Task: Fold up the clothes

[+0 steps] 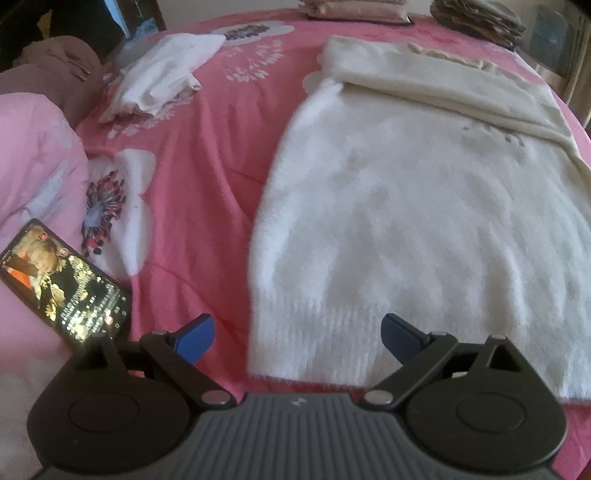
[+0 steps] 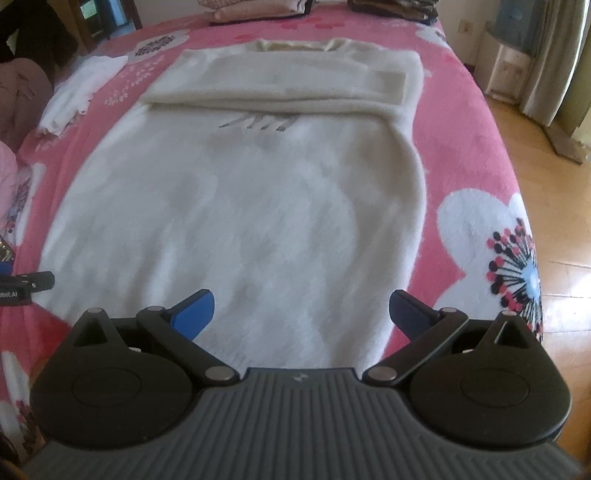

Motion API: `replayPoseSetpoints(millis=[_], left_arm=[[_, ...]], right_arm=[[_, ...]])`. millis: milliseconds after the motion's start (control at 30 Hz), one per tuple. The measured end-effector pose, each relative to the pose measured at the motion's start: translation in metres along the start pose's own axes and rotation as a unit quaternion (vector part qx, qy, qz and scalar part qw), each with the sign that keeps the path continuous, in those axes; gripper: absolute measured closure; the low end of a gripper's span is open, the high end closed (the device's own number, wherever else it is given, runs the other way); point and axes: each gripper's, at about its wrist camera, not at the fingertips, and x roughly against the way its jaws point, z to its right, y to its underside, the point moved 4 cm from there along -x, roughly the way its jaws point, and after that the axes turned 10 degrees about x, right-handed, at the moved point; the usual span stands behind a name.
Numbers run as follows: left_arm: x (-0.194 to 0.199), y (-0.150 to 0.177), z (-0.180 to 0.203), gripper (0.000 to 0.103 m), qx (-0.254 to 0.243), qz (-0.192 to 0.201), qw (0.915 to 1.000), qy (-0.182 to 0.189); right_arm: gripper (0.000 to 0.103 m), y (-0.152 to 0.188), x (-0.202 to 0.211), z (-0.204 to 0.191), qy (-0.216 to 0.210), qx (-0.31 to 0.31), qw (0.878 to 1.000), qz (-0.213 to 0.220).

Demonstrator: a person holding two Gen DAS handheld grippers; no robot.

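Left wrist view. White fuzzy sweater (image 1: 424,221): laid flat on a bed with a pink floral cover (image 1: 207,155), ribbed hem nearest the camera, sleeves folded across the chest. Left claw (image 1: 297,332): released, blue fingers (image 1: 194,336) spread wide, hovering at the hem's left corner, one finger over the bedcover and the other over the ribbing (contact with the cloth cannot be told). Phone (image 1: 66,280): lit screen, lying at the left on a pale pink quilt (image 1: 33,155). Crumpled white garment (image 1: 162,77): further up the bed, well apart from the sweater. Folded stacks (image 1: 480,18): at the far edge.

Right wrist view. Same sweater (image 2: 240,221), seen along its length, grey motif below the folded sleeves. Right claw (image 2: 301,314): released, fingers wide over the hem's right part, holding nothing. Part of the left gripper's body (image 2: 22,286): at the left edge. Wooden floor (image 2: 554,184): right of the bed.
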Motion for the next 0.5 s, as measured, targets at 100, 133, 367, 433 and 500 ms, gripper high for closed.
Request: replayPoseSetpoints(millis=[100, 133, 367, 433, 500], left_arm=[[0.0006, 0.0011, 0.0030, 0.005, -0.004, -0.002, 1.0000, 0.005], [0.0013, 0.0012, 0.0035, 0.005, -0.002, 0.000, 1.0000, 0.006], [0.0038, 0.0009, 0.0048, 0.003, 0.001, 0.012, 0.9999, -0.009], [0.0037, 0.0011, 0.0049, 0.002, -0.003, 0.017, 0.9996, -0.021], [0.0031, 0.0007, 0.0037, 0.002, 0.000, 0.016, 0.9996, -0.022]], right_arm=[[0.001, -0.0002, -0.0009, -0.0005, -0.002, -0.002, 1.000, -0.009], [0.001, 0.0001, -0.0011, -0.0003, -0.001, -0.004, 1.000, -0.011], [0.001, 0.0019, -0.0021, -0.0013, -0.011, -0.010, 1.000, -0.023], [0.001, 0.0017, -0.0012, -0.0018, -0.020, -0.010, 1.000, -0.022], [0.001, 0.0015, -0.0001, -0.0025, -0.026, -0.010, 0.999, -0.020]])
